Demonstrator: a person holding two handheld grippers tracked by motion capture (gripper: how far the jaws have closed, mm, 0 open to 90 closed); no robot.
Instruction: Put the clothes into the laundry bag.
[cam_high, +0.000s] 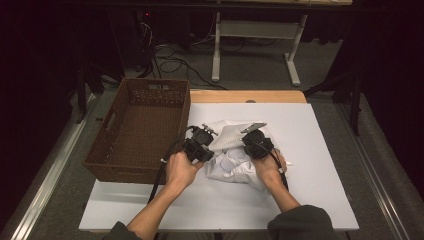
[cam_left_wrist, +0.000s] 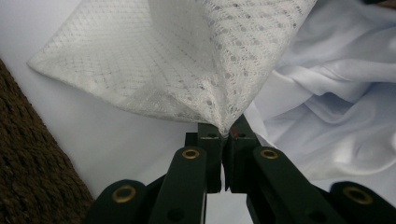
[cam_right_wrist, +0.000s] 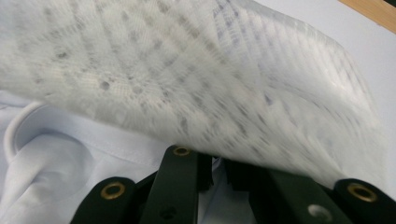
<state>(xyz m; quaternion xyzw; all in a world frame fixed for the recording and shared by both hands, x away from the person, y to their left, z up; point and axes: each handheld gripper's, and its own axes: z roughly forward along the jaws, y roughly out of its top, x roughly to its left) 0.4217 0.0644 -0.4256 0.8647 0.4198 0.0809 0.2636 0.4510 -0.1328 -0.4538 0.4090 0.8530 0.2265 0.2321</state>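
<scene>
**Dim room behind a white table**

The table (cam_high: 320, 200) had a white top with a wooden strip (cam_high: 247, 96) at its far edge. Grey floor (cam_high: 260, 65) lay around it. Beyond stood a white frame (cam_high: 257, 30) on two legs, and black cables (cam_high: 172, 62) trailed across the floor. Metal rails (cam_high: 50, 170) ran along both sides. The far room was dark; light fell mainly on the table.

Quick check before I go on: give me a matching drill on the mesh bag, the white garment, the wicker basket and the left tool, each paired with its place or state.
1 mesh bag
2 white garment
3 wicker basket
4 left tool

a brown, at the table's left
b crumpled on the table
c lifted between both tools
d shut on a corner of mesh

Pairs: 1-c, 2-b, 3-a, 4-d
</scene>
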